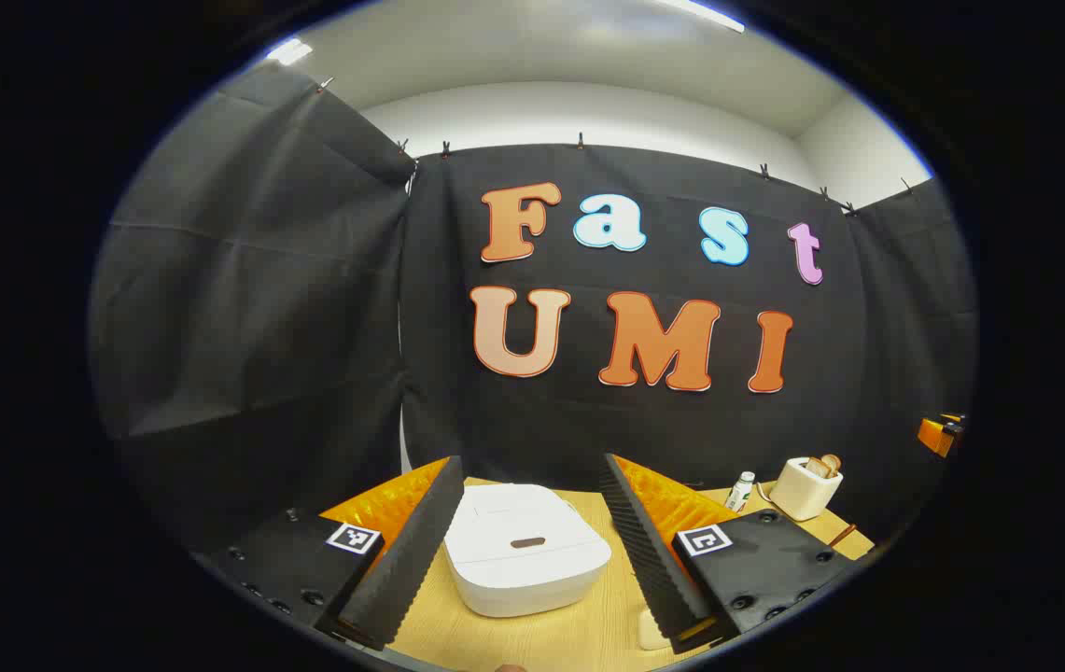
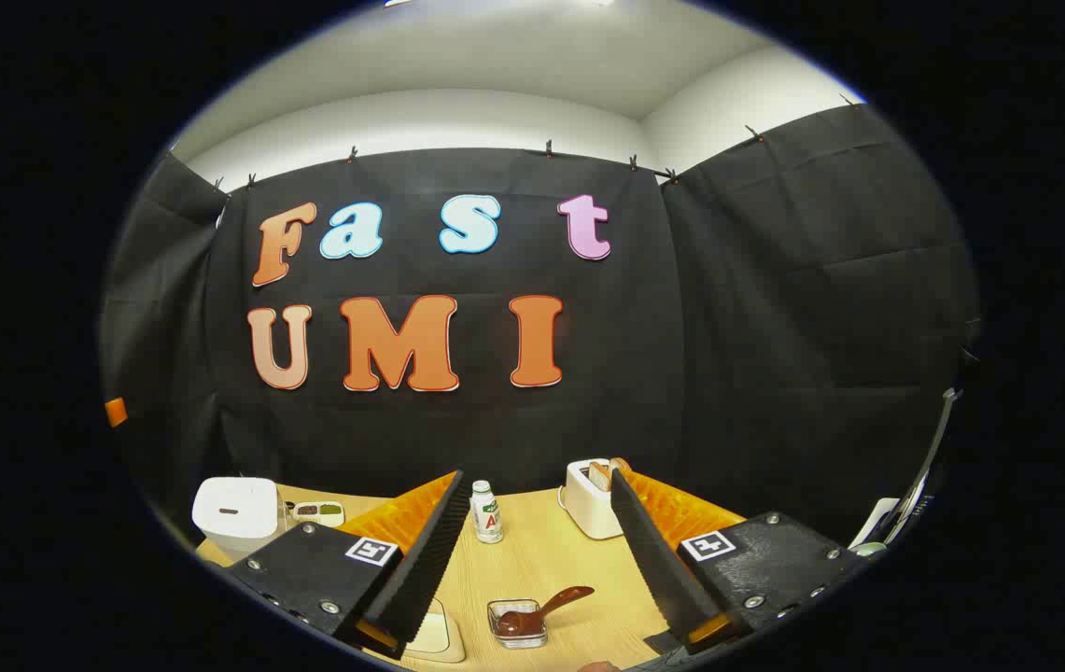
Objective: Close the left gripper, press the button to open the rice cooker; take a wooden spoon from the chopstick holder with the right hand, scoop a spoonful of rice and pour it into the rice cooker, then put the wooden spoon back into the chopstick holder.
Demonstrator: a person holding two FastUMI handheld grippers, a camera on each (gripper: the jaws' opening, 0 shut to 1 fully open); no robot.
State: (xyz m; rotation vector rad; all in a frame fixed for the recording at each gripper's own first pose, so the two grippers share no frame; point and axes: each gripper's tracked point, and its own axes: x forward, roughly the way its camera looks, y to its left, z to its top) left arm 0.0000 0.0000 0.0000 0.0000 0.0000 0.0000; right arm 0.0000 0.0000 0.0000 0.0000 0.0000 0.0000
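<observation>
Wooden tabletop (image 2: 532,560), light grain. White toaster (image 2: 588,499) toward the back with bread slices (image 2: 602,474) sticking out of the slots. Small white bottle (image 2: 486,511) upright, left of the toaster, apart from it. Shallow divided dish (image 2: 319,511) at back left holding dark and green contents. Pale flat item (image 2: 434,635) at the near edge, partly hidden, can't tell what.
</observation>
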